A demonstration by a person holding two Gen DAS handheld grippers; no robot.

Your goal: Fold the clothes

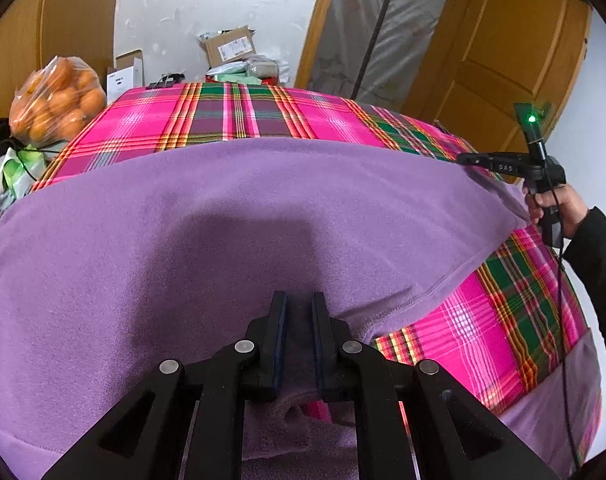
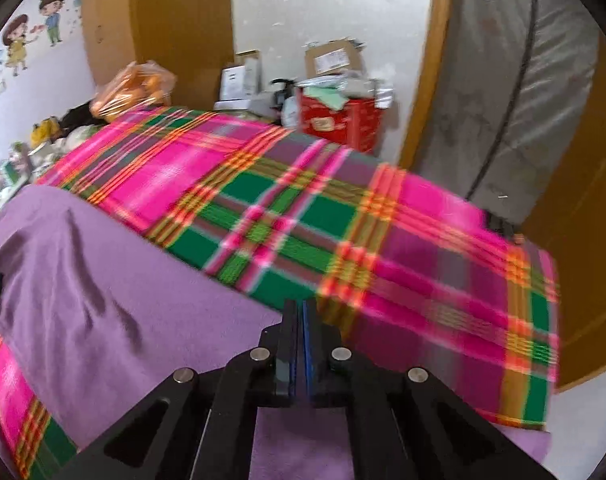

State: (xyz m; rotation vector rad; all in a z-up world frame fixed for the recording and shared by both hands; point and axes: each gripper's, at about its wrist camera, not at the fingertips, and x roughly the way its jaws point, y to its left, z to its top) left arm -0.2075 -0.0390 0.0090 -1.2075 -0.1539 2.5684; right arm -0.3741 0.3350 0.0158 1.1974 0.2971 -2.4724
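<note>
Fingers of the left gripper (image 1: 299,304) clamp the purple garment's (image 1: 223,208) near hem; the right gripper's (image 2: 301,312) meet at its far edge, whether on cloth I cannot tell; a fold probably follows, both lifting together.

One purple garment (image 1: 223,216) — one plaid cloth (image 1: 239,116) — two claws.

I can't read any words here. The brown box (image 1: 231,46) by the wall has a white sticker, but its print is too small for me. The white box (image 1: 123,74) has a dark mark I can't make out. My other tongs (image 1: 503,166) show tiny pale letters that are too blurry. The red box (image 2: 339,120) has a blurry picture.
</note>
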